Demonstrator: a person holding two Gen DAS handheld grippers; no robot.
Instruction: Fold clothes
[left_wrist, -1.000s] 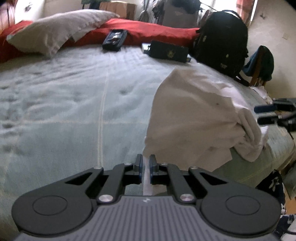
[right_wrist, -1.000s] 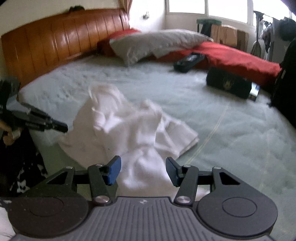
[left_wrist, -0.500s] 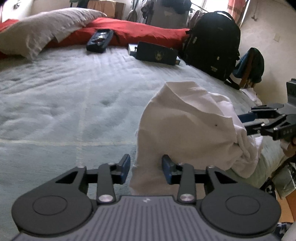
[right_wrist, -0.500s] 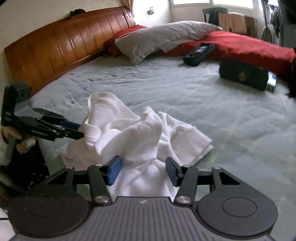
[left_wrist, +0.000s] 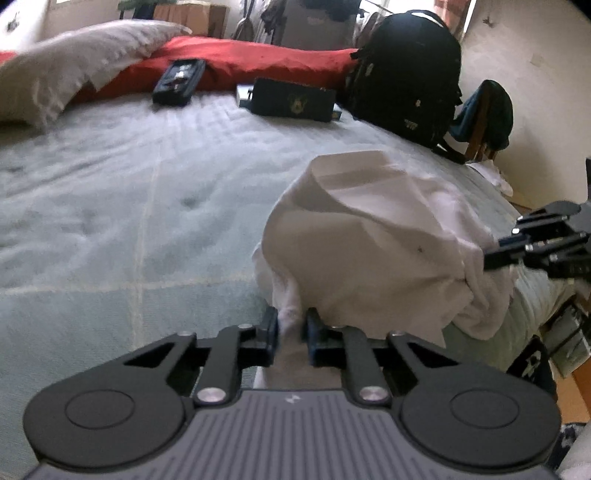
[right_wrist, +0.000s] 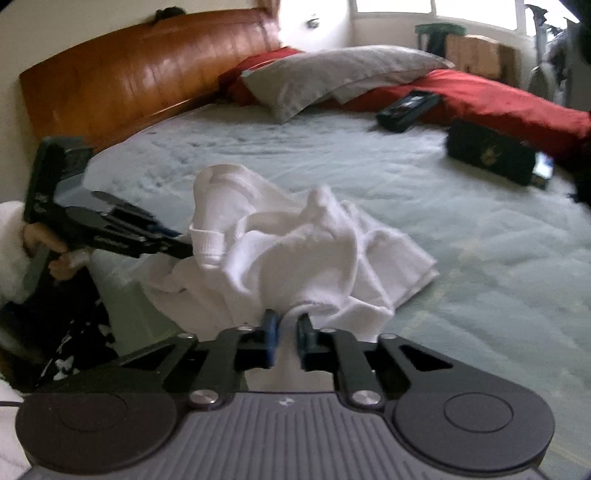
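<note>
A crumpled white garment lies in a heap near the edge of the pale green bed. My left gripper is closing its jaws on a bunched fold at the heap's near edge, and cloth fills the gap between the pads. In the right wrist view the same garment is rumpled, with a ribbed cuff sticking up. My right gripper is shut on a fold at its near edge. The left gripper pinches the cuff side from the left. The right gripper reaches in from the right.
At the far side of the bed lie a grey pillow, a red blanket, a dark case and a black box. A black backpack and a chair with clothes stand beyond. A wooden headboard is at the left.
Both grippers went from open to closed on folds of the white garment. The left one opened first and shifted right onto the heap's edge, then closed.
</note>
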